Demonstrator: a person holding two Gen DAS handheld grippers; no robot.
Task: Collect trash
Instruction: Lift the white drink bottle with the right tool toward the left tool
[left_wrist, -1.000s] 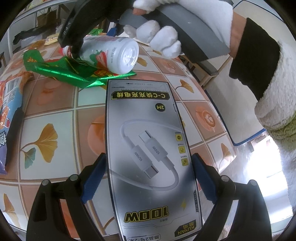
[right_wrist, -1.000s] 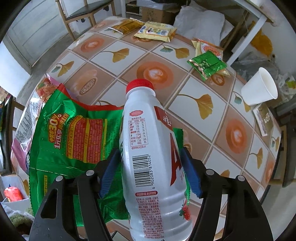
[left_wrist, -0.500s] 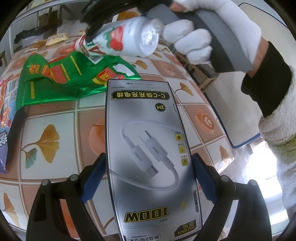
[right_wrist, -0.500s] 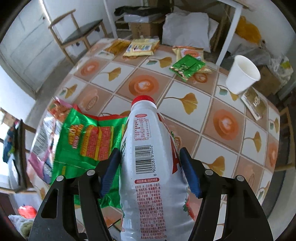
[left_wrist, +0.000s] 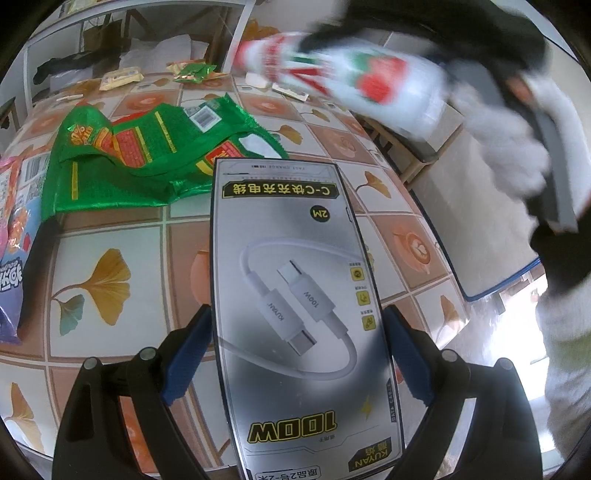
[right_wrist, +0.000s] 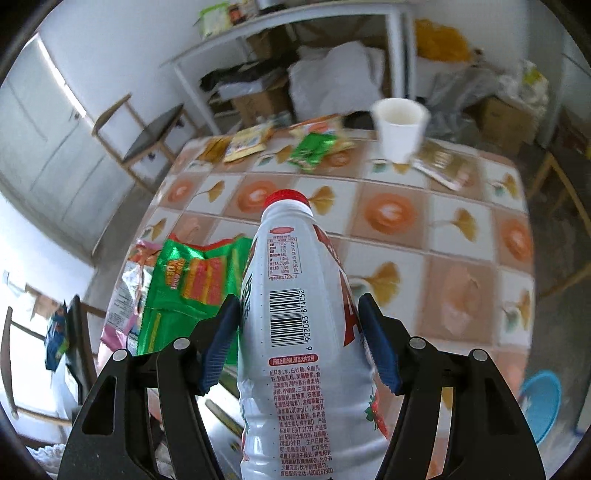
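Gripping mid-body, the right gripper (right_wrist: 299, 339) clamps a light, slippery, crushable bottle (right_wrist: 295, 314); the left gripper (left_wrist: 299, 354) pinches a stiff, flat box (left_wrist: 295, 295) by its edges.

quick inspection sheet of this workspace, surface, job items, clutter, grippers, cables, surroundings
surface: table with a ginkgo-leaf tile pattern, bare in the middle.
job's things: white bottle with red cap, held above the table; grey cable box, also held.
clutter: large green snack bag lying flat; small green packet and yellow packets at the far edge; paper cup upright.
grippers: right gripper shut on the bottle; left gripper shut on the box.
cables: nothing seen, only one pictured on the box.
surroundings: wooden chair, white shelf unit with cartons and bags, blue basin on the floor.
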